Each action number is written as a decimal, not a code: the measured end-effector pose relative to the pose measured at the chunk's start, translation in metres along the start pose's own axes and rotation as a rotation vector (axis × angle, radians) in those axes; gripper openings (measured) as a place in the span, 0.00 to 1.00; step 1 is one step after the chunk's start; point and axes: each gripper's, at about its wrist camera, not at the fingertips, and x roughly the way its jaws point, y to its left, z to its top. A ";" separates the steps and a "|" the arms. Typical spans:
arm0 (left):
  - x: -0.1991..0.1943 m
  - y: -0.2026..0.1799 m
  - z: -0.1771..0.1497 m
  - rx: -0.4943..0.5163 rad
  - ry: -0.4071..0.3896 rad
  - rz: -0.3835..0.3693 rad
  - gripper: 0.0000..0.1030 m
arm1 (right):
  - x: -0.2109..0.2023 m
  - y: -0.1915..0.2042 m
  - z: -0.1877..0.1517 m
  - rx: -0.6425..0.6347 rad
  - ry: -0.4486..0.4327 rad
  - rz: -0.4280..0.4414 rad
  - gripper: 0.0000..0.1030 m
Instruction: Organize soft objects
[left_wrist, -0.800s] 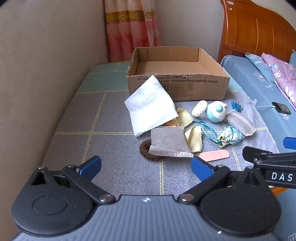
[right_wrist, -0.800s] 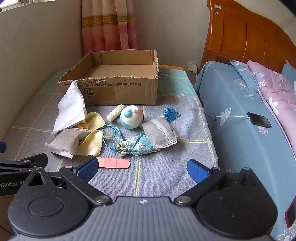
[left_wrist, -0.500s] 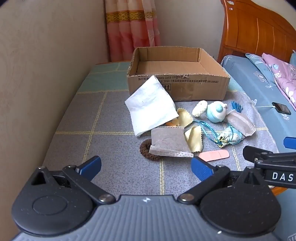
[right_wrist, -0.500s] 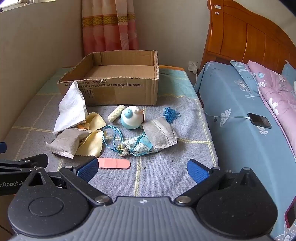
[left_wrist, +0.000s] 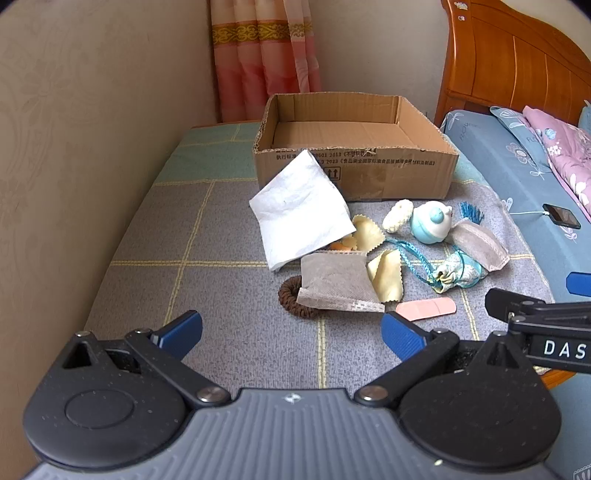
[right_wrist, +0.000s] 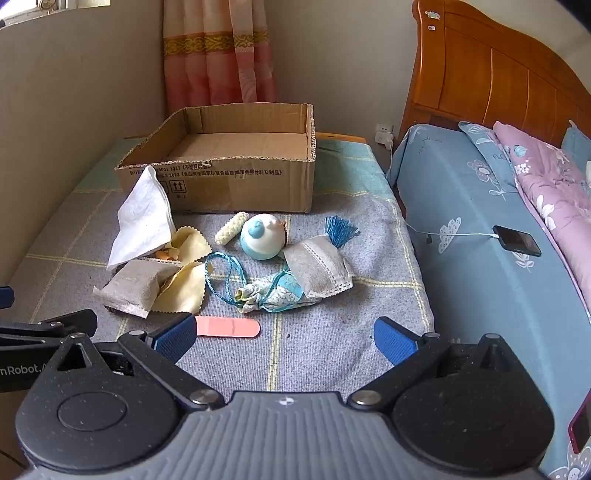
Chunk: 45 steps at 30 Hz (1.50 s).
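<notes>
Both tongs, left tongs (left_wrist: 290, 334) and right tongs (right_wrist: 284, 338), were spread wide, grasping nothing, above the tabletop (left_wrist: 229, 332); the soft objects (left_wrist: 343, 266) lay clustered before the cardboard box (left_wrist: 354, 147).

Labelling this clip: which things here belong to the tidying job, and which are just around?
Job: cardboard box, white tissue, drawstring pouch, brown hair tie, pink plaster, round plush.
Around: phone, pink quilt, curtain.

Phone (right_wrist: 517, 240) on bed (right_wrist: 480, 206); curtain (right_wrist: 218, 55)
</notes>
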 end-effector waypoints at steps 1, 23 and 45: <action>0.000 0.000 0.000 0.000 0.000 0.000 0.99 | 0.000 0.000 0.000 0.000 0.000 0.000 1.00; -0.001 0.001 0.001 -0.002 -0.001 0.000 0.99 | -0.001 0.000 0.000 -0.001 -0.003 -0.002 1.00; -0.002 0.002 0.003 0.001 -0.005 0.001 0.99 | -0.004 0.000 0.004 -0.006 -0.011 -0.009 1.00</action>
